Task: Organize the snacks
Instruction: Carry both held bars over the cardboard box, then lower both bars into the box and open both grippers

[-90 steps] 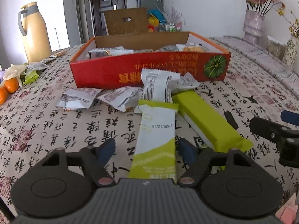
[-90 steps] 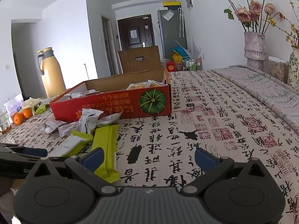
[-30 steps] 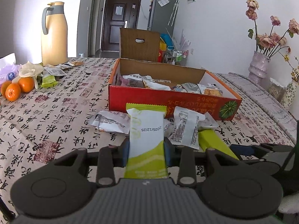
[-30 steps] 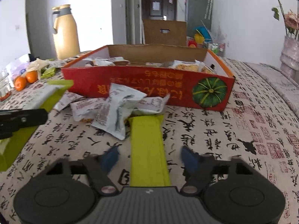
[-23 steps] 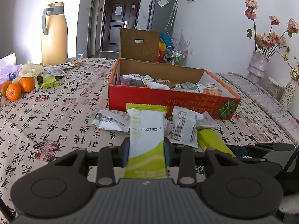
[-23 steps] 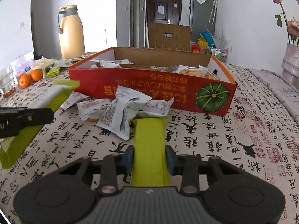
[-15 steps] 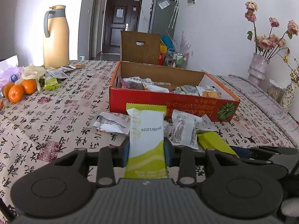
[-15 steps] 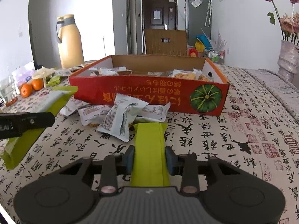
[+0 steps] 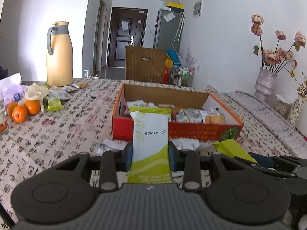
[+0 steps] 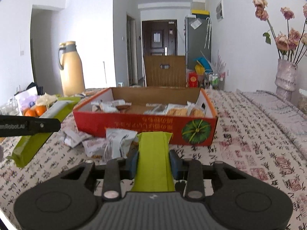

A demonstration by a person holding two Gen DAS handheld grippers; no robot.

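My left gripper [image 9: 150, 156] is shut on a white and green snack bar [image 9: 150, 140], which sticks up off the table in front of the red cardboard box [image 9: 172, 130]. My right gripper [image 10: 153, 163] is shut on a plain green snack bar [image 10: 153, 157], also lifted, in line with the box [image 10: 145, 126]. The box holds several wrapped snacks. In the right wrist view the left gripper's finger [image 10: 30, 127] and its bar [image 10: 36, 134] show at the left edge. Several white snack packets [image 10: 117, 143] lie on the tablecloth before the box.
A yellow thermos jug [image 9: 59, 55] stands at the back left, with oranges [image 9: 23, 109] and more packets near it. Vases of dried flowers [image 9: 265, 82] stand at the right. A brown chair back [image 9: 144, 65] is behind the box. Patterned cloth [image 10: 249, 143] covers the table.
The right gripper closed on the green bar and lifted it off the table. Both grippers rose with their bars, and the box now looks lower and nearer in both views.
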